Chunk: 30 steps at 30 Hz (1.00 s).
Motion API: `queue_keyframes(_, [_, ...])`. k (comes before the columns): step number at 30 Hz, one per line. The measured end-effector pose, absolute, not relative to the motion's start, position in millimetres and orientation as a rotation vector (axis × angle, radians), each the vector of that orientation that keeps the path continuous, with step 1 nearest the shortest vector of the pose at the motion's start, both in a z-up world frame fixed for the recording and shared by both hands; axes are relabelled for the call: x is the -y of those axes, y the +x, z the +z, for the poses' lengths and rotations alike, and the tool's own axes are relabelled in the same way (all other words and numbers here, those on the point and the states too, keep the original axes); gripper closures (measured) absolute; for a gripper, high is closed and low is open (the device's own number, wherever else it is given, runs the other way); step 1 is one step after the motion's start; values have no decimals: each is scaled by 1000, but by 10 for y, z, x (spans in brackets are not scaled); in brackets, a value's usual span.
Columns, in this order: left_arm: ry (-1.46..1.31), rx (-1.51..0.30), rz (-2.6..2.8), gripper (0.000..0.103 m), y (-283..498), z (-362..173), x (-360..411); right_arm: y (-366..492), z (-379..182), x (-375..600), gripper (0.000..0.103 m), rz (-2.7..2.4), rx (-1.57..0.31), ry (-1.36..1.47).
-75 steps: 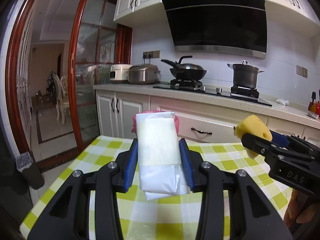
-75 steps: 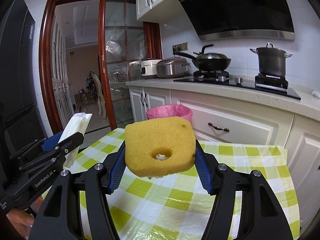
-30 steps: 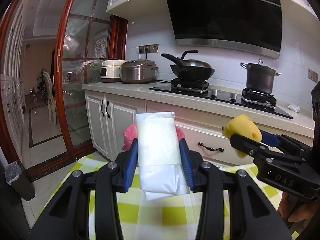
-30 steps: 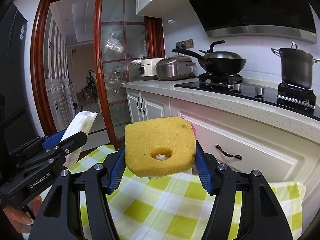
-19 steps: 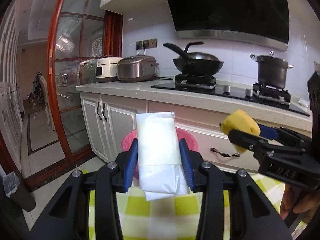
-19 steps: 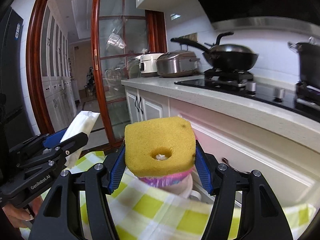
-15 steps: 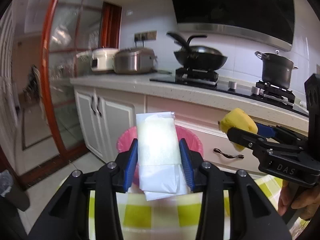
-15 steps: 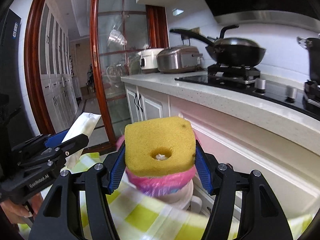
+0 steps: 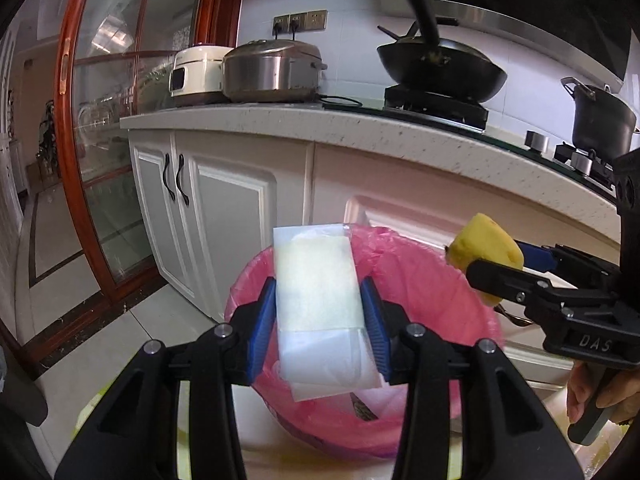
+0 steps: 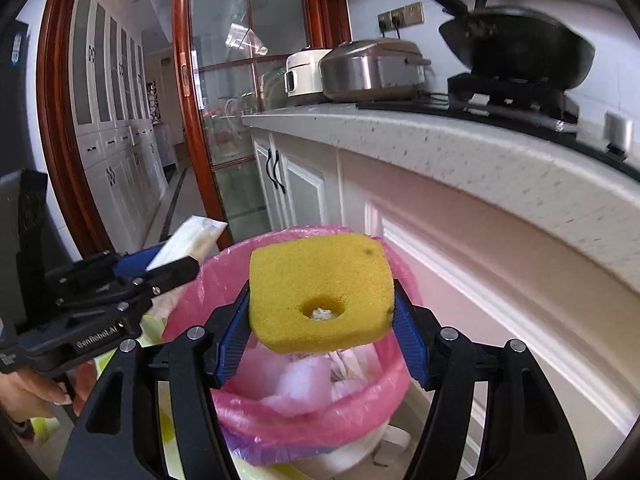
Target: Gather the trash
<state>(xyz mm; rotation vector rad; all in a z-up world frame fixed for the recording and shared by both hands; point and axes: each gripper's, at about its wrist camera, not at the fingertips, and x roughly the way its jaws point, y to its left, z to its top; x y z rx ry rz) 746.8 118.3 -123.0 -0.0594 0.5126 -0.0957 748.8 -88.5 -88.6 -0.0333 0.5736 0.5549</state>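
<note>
The left gripper (image 9: 319,322) has a white plastic packet (image 9: 318,298) between its blue pads (image 9: 262,328). Its jaws are opening, and the packet has not dropped yet. It hangs right over the bin with the pink bag (image 9: 452,276), which sits on the floor near the white cupboards (image 9: 236,216).

The right gripper (image 10: 322,320) has a yellow sponge (image 10: 320,292) between its pads, and its jaws are opening too. The sponge is over the same bin (image 10: 360,404), on the right side of the packet.

The packet looks light, thin and floppy, and a bit slippery. It is best held by its two long sides, near the middle. The sponge looks soft and squishy and very light. It is best held by its two flat sides. Both should fall straight in. The packet may flutter or catch on the bag's edge.
</note>
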Motion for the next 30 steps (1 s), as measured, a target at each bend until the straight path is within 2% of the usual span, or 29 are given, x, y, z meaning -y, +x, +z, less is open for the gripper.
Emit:
queue_keyframes(3, [-74,-509,-88,50,7482,-1325,-1242,7560,-966,884,37,563,-583,-17])
queue_keyframes(5, [-78,-514,-91,47,7498,-1389,-1270,7575,-994,895,31,567,-586,-6])
queue_keyframes(10, [-82,-516,-71,44,7456,-1440,-1306,7584,-1037,899,30,574,-584,0])
queue_keyframes(12, [-86,-510,-54,38,7424,-1432,-1330,7579,-1024,932,30,566,-582,12])
queue_keyframes(17, [-66,-487,-13,15,7312,-1269,-1325,7502,-884,961,30,542,-581,0])
queue_keyframes(19, [-63,-482,-11,11,7277,-1176,-1305,7445,-796,931,30,537,-576,-28])
queue_keyframes(27, [-66,-473,4,5,7023,-825,-1271,7203,-510,969,25,519,-581,-53])
queue_keyframes(30, [-65,-477,17,5,6911,-717,-1273,7101,-441,1025,18,504,-600,-58])
